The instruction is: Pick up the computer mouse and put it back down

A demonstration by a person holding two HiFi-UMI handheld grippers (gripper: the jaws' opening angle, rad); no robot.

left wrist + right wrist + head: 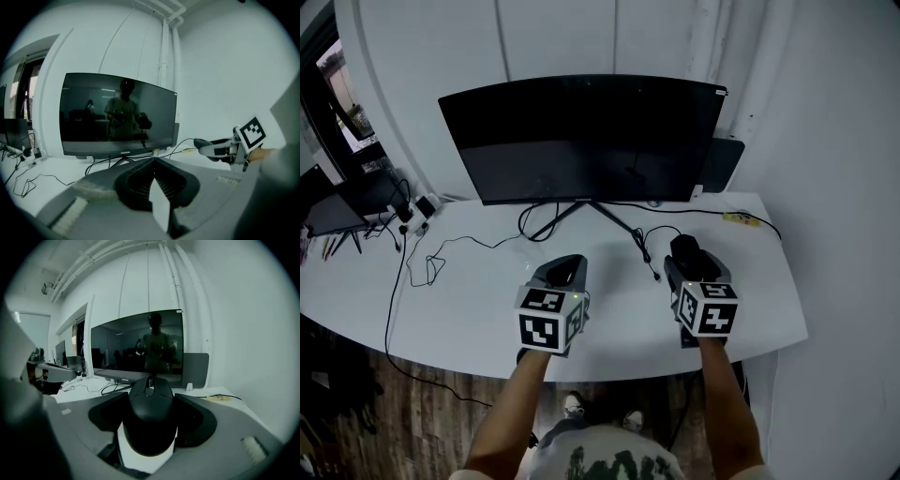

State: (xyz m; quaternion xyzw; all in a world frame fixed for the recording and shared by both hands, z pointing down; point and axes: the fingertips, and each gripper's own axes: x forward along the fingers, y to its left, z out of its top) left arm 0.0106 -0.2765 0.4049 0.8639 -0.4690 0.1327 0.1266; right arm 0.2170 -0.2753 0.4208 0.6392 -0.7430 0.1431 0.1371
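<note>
Pinching the mouse (150,420) between its pads, the right gripper (688,264) sits over the right part of the white desk (469,300), with the mouse cord (645,246) trailing toward the far side. Whether the mouse touches the desk cannot be told. The left gripper (154,163) is to its left, well apart, its jaws pressed together on nothing. A dark monitor (581,136) stands at the far edge.

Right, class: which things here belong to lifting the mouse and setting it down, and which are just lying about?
In the job:
computer mouse, gripped by the right gripper
the desk it goes back onto

Just lying about:
monitor
loose cables
small yellow item at the desk's back right
left gripper, shut and idle
</note>
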